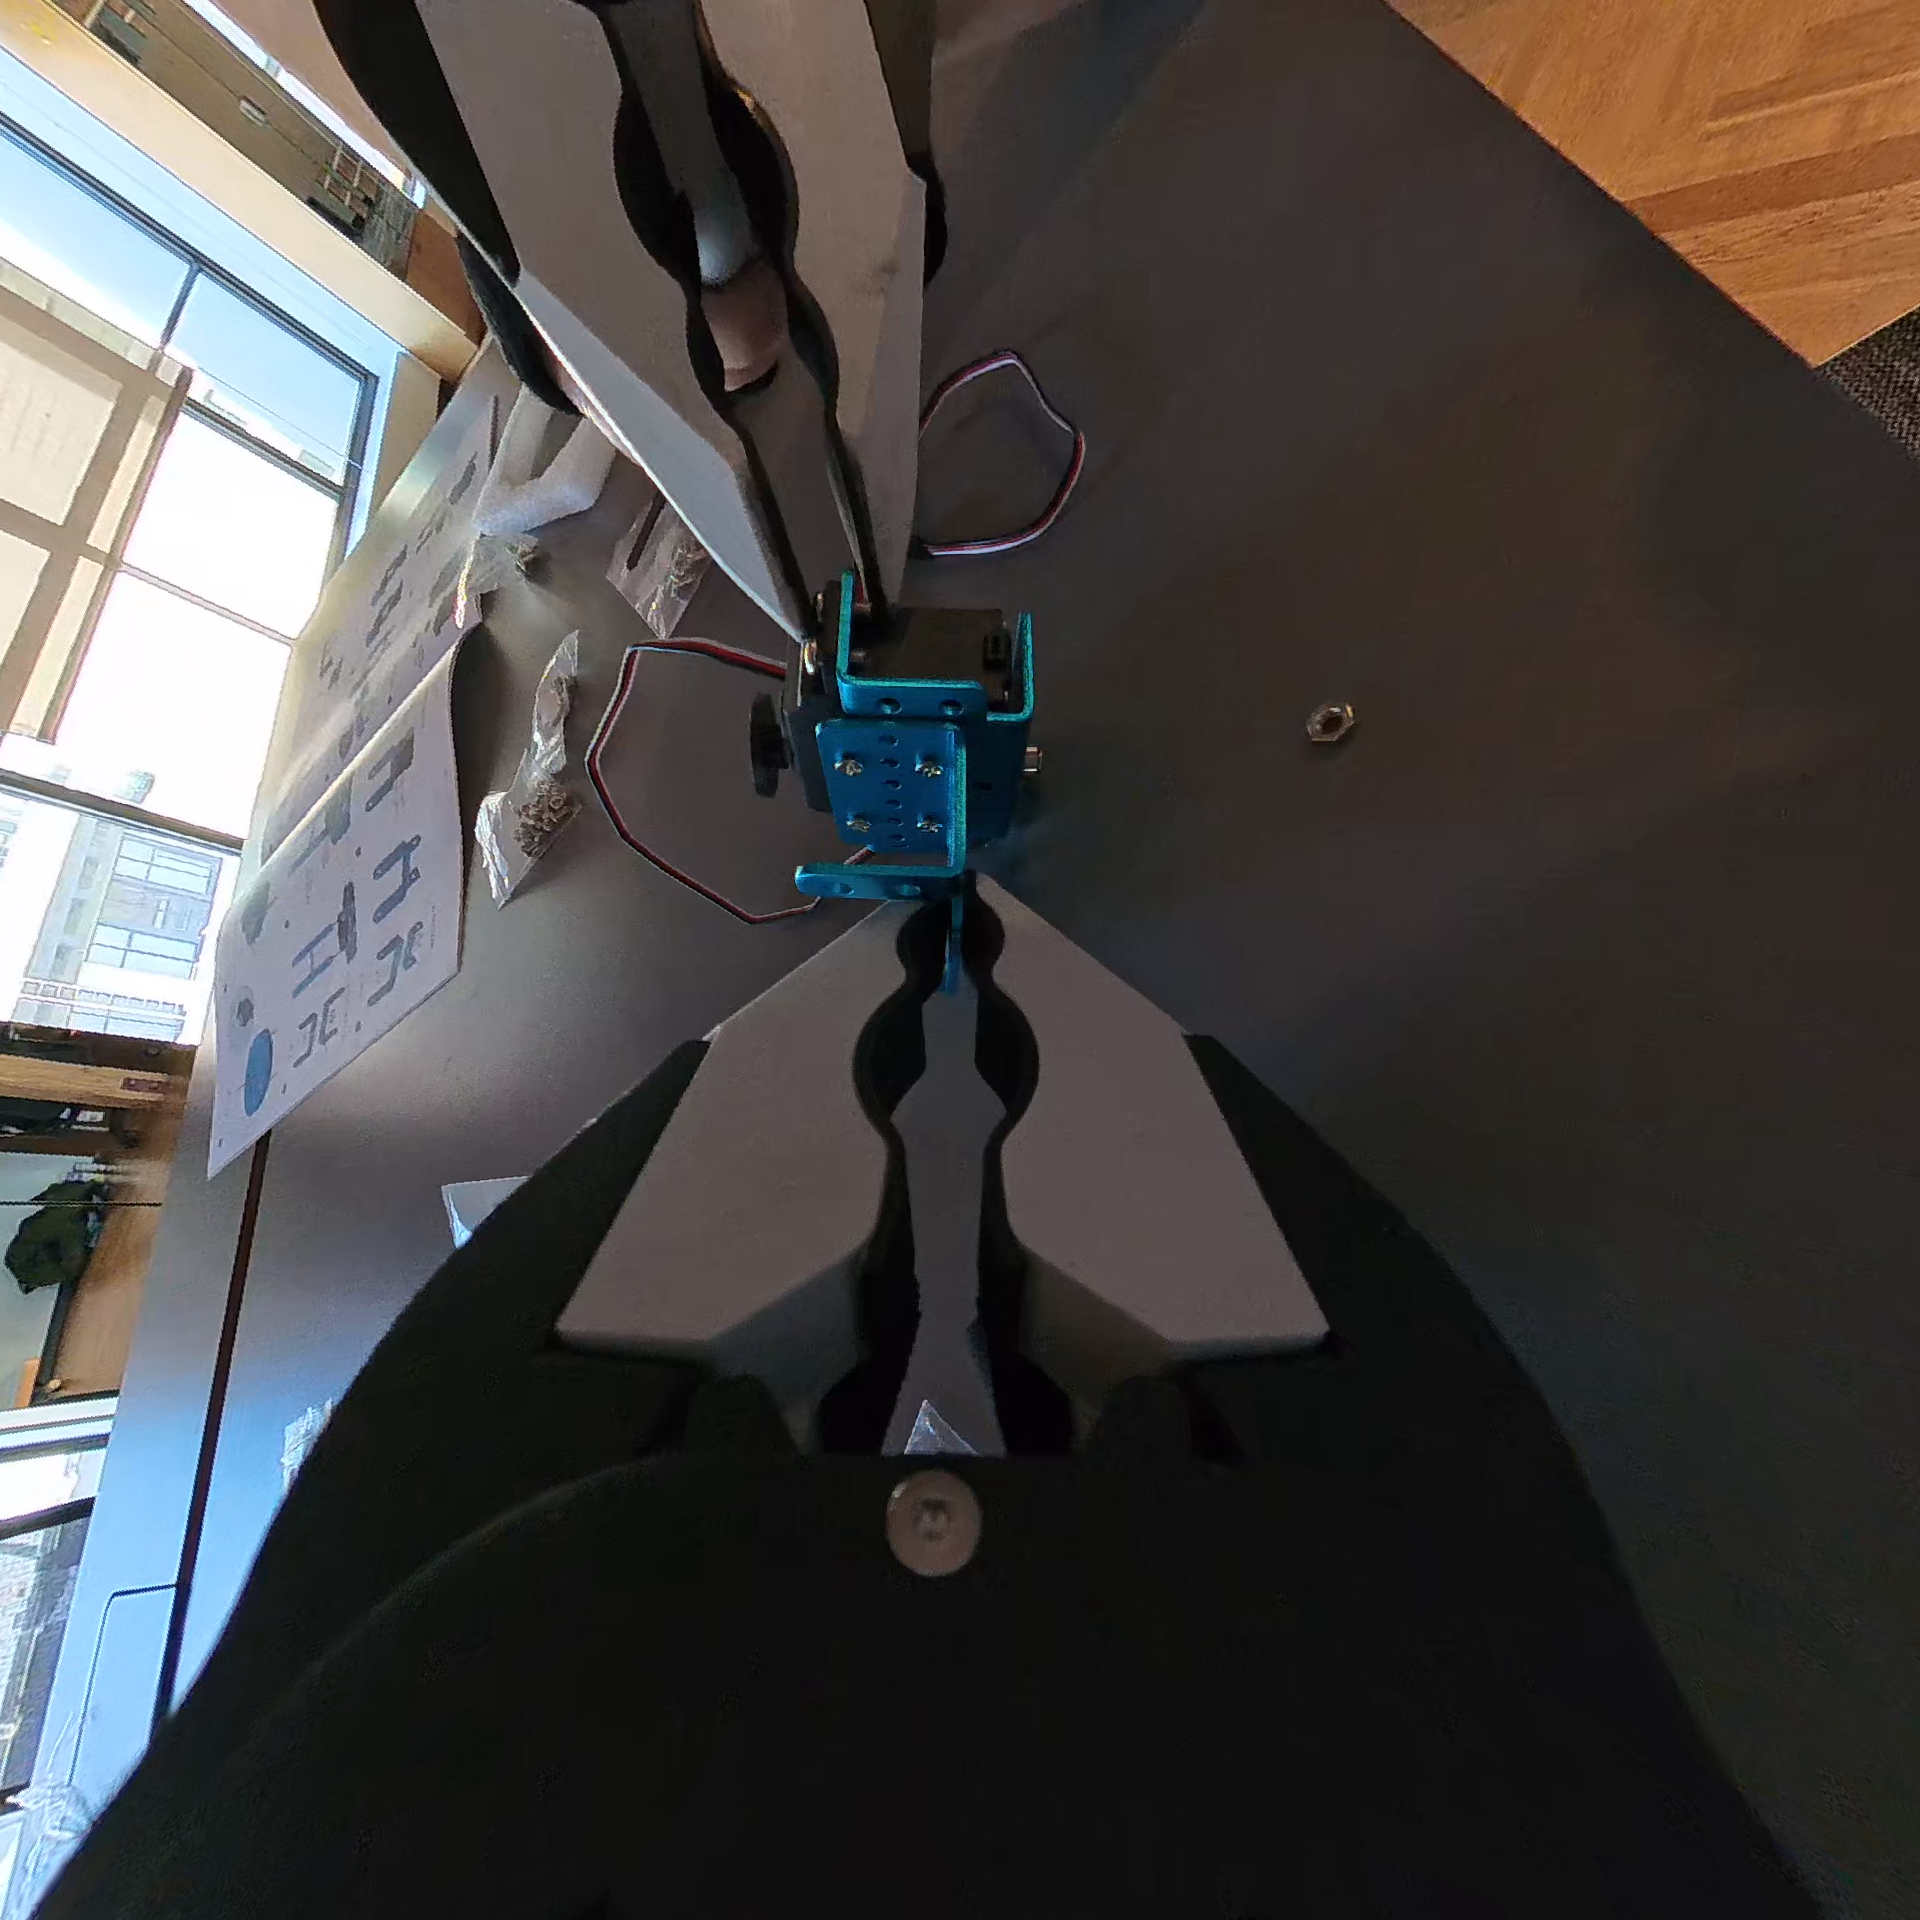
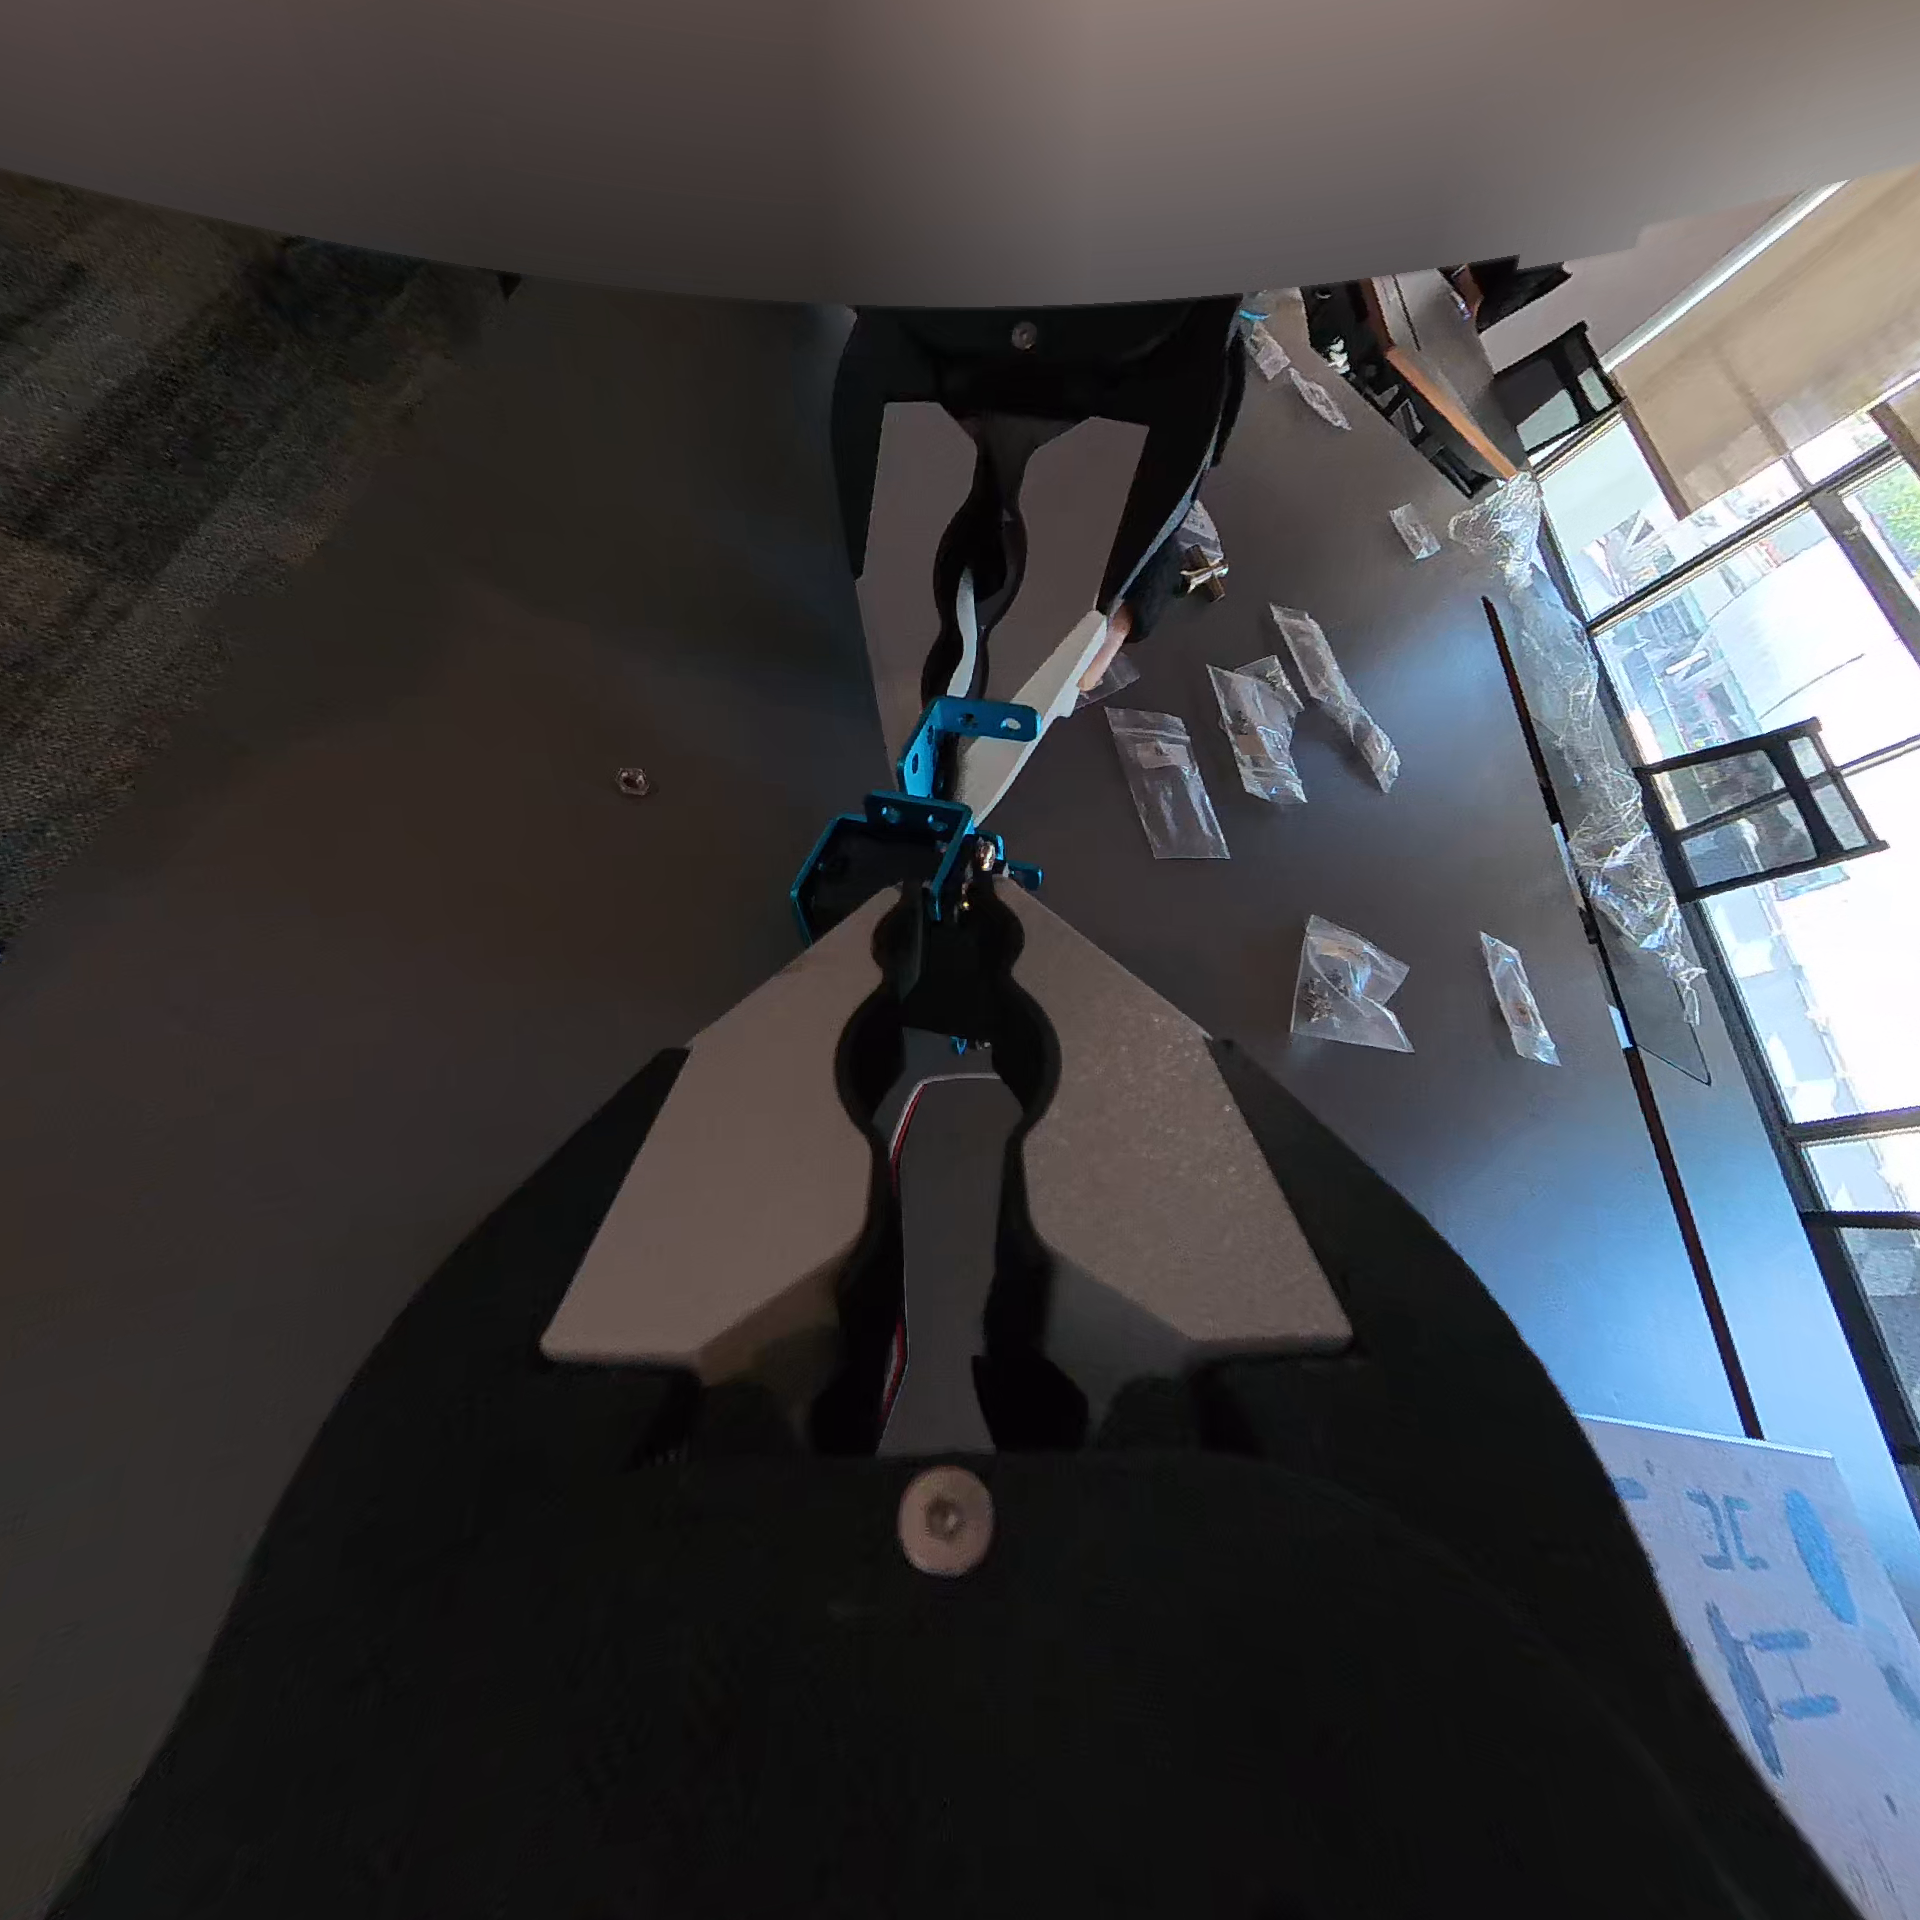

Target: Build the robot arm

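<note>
A blue metal bracket assembly with black servo motors and red-white-black wires is held above a dark table. My left gripper is shut on the thin flange of the lowest blue bracket. My right gripper comes in from the far side and is shut on the upper blue bracket beside the servo. In the right wrist view my right gripper grips the near bracket of the assembly, and my left gripper holds the far L-shaped bracket.
A loose metal nut lies on the table; it also shows in the right wrist view. Several small clear bags of hardware and a printed instruction sheet lie toward the window side. Crumpled plastic wrap sits by the table edge. My hands' fingertips stand some 5 cm from each other.
</note>
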`<state>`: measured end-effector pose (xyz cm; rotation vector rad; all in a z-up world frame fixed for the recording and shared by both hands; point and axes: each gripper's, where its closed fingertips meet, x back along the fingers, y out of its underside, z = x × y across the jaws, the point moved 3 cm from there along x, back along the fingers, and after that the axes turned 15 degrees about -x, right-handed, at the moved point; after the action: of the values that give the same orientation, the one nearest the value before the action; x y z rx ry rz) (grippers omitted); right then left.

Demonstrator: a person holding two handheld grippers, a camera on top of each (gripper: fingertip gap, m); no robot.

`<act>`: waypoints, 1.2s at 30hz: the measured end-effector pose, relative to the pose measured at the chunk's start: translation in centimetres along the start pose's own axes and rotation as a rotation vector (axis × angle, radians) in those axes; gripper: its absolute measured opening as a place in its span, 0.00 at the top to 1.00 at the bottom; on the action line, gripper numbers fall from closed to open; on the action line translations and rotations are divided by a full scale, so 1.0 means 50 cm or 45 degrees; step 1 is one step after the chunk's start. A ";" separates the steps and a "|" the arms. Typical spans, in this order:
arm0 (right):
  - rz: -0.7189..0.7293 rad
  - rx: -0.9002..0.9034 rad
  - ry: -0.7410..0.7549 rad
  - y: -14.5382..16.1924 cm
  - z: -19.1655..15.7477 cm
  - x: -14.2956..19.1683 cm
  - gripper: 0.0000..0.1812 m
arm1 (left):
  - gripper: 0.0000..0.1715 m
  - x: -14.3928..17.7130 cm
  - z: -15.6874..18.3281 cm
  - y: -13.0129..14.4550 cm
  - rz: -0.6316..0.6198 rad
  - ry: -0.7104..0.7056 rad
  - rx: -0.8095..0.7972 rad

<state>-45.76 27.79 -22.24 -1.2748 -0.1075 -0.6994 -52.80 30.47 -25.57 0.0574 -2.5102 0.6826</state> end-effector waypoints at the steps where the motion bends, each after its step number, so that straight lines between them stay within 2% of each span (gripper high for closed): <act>1: 0.002 -0.005 -0.004 0.000 0.001 0.000 0.94 | 0.99 0.000 0.000 0.000 0.001 0.002 0.004; 10: 0.024 -0.107 -0.075 -0.001 0.002 0.008 0.94 | 0.99 0.000 0.001 -0.001 -0.008 -0.003 -0.017; 19: 0.029 -0.108 -0.080 -0.001 0.001 0.007 0.95 | 0.99 0.001 0.003 -0.003 -0.007 -0.002 -0.028; 22: 0.035 -0.143 -0.105 -0.002 0.000 0.007 0.93 | 0.99 0.001 0.003 -0.003 -0.007 -0.001 -0.025; 25: 0.100 -0.246 -0.126 -0.015 0.009 0.013 0.86 | 0.99 0.001 0.004 -0.004 -0.011 -0.003 -0.036; 27: 0.138 -0.281 -0.156 -0.023 0.006 0.016 0.86 | 0.99 0.001 0.004 -0.004 -0.017 -0.007 -0.051; 36: 0.014 -0.096 -0.076 0.001 -0.008 -0.010 0.85 | 0.99 0.002 0.006 -0.008 -0.045 -0.034 -0.134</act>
<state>-46.23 27.66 -22.65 -1.3680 -0.1236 -0.6609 -52.94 29.97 -25.55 0.0731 -2.5605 0.5386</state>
